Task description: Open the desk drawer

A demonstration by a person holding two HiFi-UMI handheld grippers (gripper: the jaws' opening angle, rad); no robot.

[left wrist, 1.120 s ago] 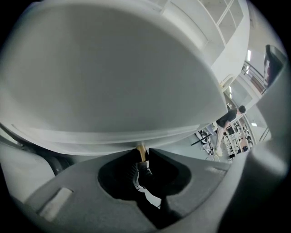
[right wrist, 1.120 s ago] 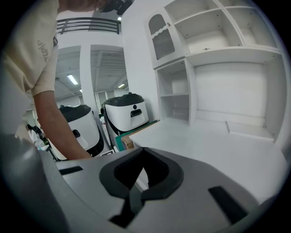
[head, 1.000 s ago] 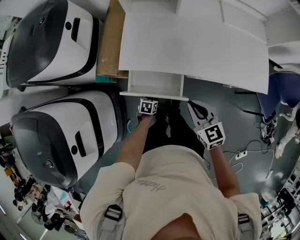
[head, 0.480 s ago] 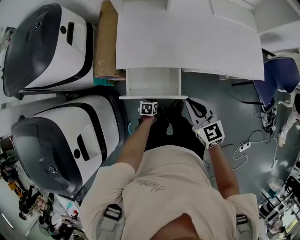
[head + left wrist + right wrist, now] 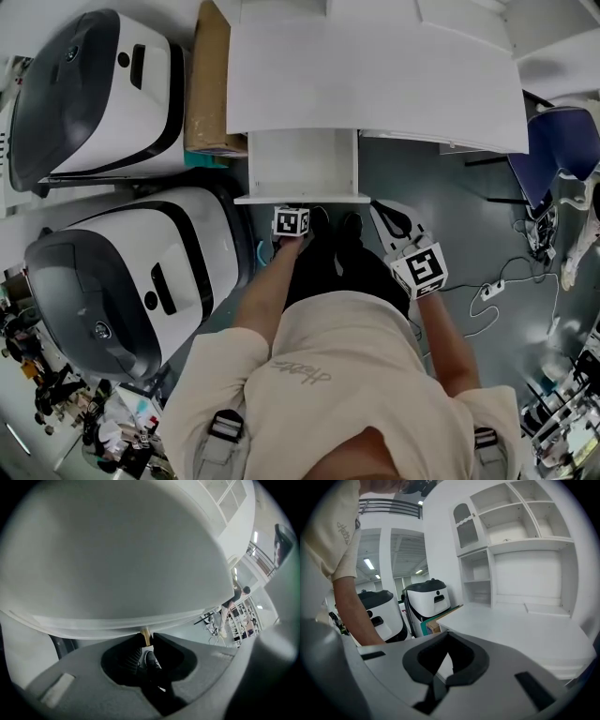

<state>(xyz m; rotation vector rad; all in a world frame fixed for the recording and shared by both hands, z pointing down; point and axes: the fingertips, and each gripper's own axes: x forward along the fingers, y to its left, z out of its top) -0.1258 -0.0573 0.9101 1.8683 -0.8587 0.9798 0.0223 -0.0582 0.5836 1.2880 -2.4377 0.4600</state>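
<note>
Clearly the drawer (image 5: 302,161) is part-way out from under the white bench (image 5: 375,84), its front edge just ahead of the left gripper (image 5: 292,216). In the left gripper view the jaws are clenched on a small tan handle (image 5: 146,636) under the drawer front. The right gripper (image 5: 401,232) hangs to the side, well apart from the drawer, jaws pressed together on nothing. To finish well, the pull should run straight back along the drawer's own line, level and not dragging down, since the handle looks slim and the grip sits at its very tip. The person's shoes (image 5: 349,228) are just beside the front, so stepping back would likely be needed to make room.
</note>
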